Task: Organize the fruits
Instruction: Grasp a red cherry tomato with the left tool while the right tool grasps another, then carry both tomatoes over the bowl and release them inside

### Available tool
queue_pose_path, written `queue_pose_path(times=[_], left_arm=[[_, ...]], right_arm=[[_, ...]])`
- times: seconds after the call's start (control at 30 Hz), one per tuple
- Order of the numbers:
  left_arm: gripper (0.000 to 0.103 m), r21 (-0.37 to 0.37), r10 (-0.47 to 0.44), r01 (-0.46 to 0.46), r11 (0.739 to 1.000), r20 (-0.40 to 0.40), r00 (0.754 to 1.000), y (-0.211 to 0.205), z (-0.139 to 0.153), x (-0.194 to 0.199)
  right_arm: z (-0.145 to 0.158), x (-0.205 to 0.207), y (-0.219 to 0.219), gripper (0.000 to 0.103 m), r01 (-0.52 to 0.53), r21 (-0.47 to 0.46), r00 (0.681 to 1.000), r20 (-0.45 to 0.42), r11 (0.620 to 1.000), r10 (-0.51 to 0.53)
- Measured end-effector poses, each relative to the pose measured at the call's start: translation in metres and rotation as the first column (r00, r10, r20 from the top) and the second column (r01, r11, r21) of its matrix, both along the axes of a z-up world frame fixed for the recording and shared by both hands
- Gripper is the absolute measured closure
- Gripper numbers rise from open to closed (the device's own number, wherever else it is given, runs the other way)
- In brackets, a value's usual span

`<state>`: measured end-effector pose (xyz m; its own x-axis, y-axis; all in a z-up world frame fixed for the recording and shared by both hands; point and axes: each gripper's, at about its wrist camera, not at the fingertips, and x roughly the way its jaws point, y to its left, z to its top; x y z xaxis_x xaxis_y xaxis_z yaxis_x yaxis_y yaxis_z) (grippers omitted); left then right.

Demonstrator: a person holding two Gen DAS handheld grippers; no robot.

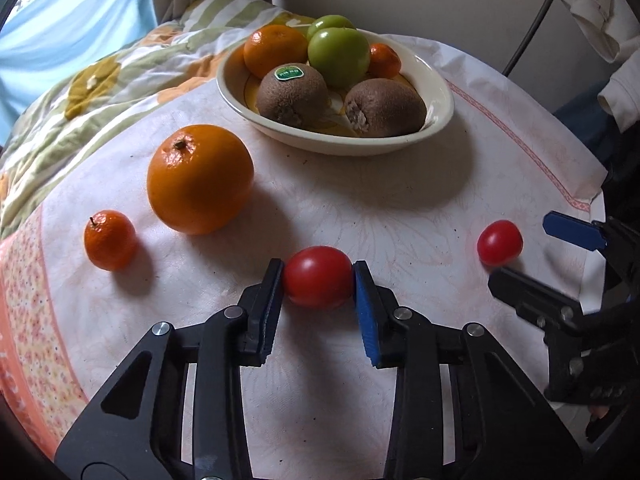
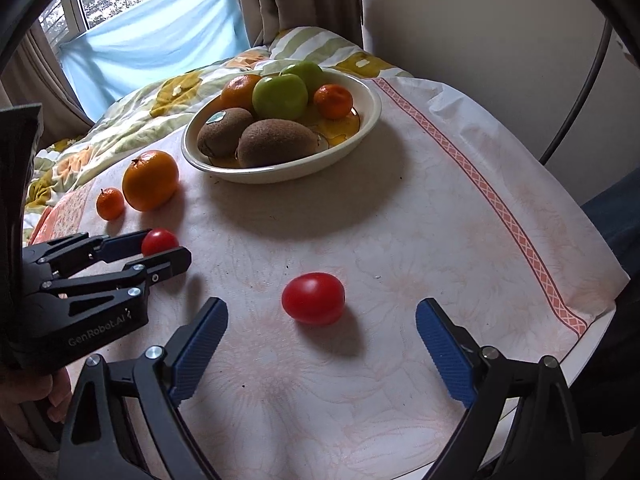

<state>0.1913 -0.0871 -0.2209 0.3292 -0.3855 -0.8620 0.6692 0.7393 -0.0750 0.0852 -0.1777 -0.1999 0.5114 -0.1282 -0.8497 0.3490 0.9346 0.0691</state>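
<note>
My left gripper (image 1: 318, 276) is shut on a red tomato (image 1: 318, 277) that rests on the tablecloth; it also shows in the right wrist view (image 2: 159, 241). My right gripper (image 2: 322, 316) is open, with a second red tomato (image 2: 313, 298) on the cloth between and just beyond its fingertips; in the left wrist view this tomato (image 1: 500, 242) lies next to the right gripper (image 1: 520, 252). A cream bowl (image 1: 436, 92) at the back holds two kiwis, two green apples, an orange and a small mandarin. A big orange (image 1: 200, 178) and a small mandarin (image 1: 110, 245) lie on the cloth at left.
The round table carries a white floral cloth with an orange border (image 2: 492, 196). A flowered quilt (image 1: 92, 92) lies beyond the table's left side. Curtains and a window are behind. A dark cable (image 2: 580, 92) hangs at right.
</note>
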Motion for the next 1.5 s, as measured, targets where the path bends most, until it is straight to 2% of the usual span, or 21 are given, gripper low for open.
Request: queue_pose_path(times=[0.23,0.37,0.53,0.63,0.67,0.7,1.1,1.4,1.5], left_arm=[[0.065,0.021,-0.015,0.015,1.0,0.008,1.0,-0.001,0.001,-0.002],[0.065,0.028,-0.019,0.019,0.999,0.007,1.0,-0.002,0.001,-0.001],[0.065,0.031,-0.013,0.013,0.999,0.001,1.0,-0.001,0.001,-0.002],[0.065,0.03,0.001,-0.001,1.0,-0.005,1.0,0.002,0.002,-0.002],[0.065,0.025,0.008,-0.008,1.0,-0.011,1.0,0.004,0.002,-0.002],[0.065,0.022,0.016,-0.015,1.0,-0.014,1.0,0.005,0.003,-0.001],[0.065,-0.022,0.054,-0.054,0.998,0.013,0.998,0.01,0.03,-0.001],[0.065,-0.044,0.102,-0.099,0.994,0.065,0.993,0.002,0.072,-0.002],[0.065,-0.074,0.132,-0.127,0.989,0.067,0.989,-0.002,0.087,-0.002]], right_arm=[[-0.009,0.003,0.001,0.03,-0.005,0.025,1.0,-0.024,1.0,0.005],[-0.014,0.005,0.003,0.04,-0.017,0.036,0.999,-0.032,0.999,0.018],[-0.016,0.008,0.003,0.045,-0.018,0.04,0.999,-0.027,0.999,0.019],[-0.016,0.01,0.004,0.056,-0.024,0.025,0.999,-0.034,0.999,0.024],[-0.016,0.011,0.004,0.068,-0.031,0.017,0.999,-0.037,0.999,0.032],[-0.016,0.011,0.004,0.07,-0.038,0.009,0.999,-0.039,0.999,0.038],[0.003,0.011,0.003,0.07,-0.079,0.031,0.997,0.007,0.996,0.079],[0.045,0.018,-0.007,0.07,-0.143,0.01,0.988,0.066,0.99,0.142],[0.06,0.023,-0.015,0.07,-0.164,0.015,0.983,0.081,0.986,0.163]])
